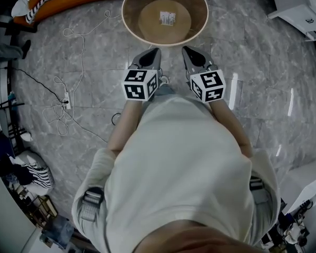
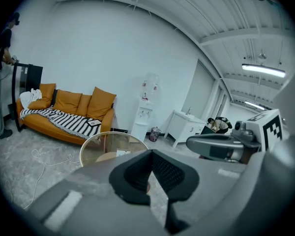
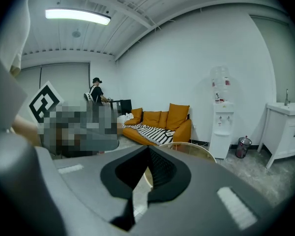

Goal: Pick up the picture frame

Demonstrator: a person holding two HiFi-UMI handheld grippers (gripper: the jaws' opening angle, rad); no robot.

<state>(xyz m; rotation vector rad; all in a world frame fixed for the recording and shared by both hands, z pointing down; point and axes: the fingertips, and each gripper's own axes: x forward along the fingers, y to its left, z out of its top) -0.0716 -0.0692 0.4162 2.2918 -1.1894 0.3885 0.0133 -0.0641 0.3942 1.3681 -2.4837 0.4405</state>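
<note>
Holding position: the left gripper (image 1: 153, 51) and the right gripper (image 1: 187, 50) sit side by side ahead of the torso, pointing forward and slightly down. This is judged a carrying posture for the approach, not a reach.

1. Left gripper: jaws pressed together, pads meeting with nothing between them.
2. Right gripper: jaws pressed together, likewise empty. Neither gripper touches any object.
3. Just ahead of both tips stands a round glass table (image 1: 124, 15); its lower shelf shows only a small paper label (image 1: 167, 18).
4. Beyond it, an orange sofa (image 2: 69, 104) carries a striped blanket (image 2: 64, 119). A small flat rectangle (image 2: 93, 123) lies on the blanket. This may be the picture frame; it is too small to confirm.
5. The frame is well apart from both grippers; the pick-up has not begun.
</note>
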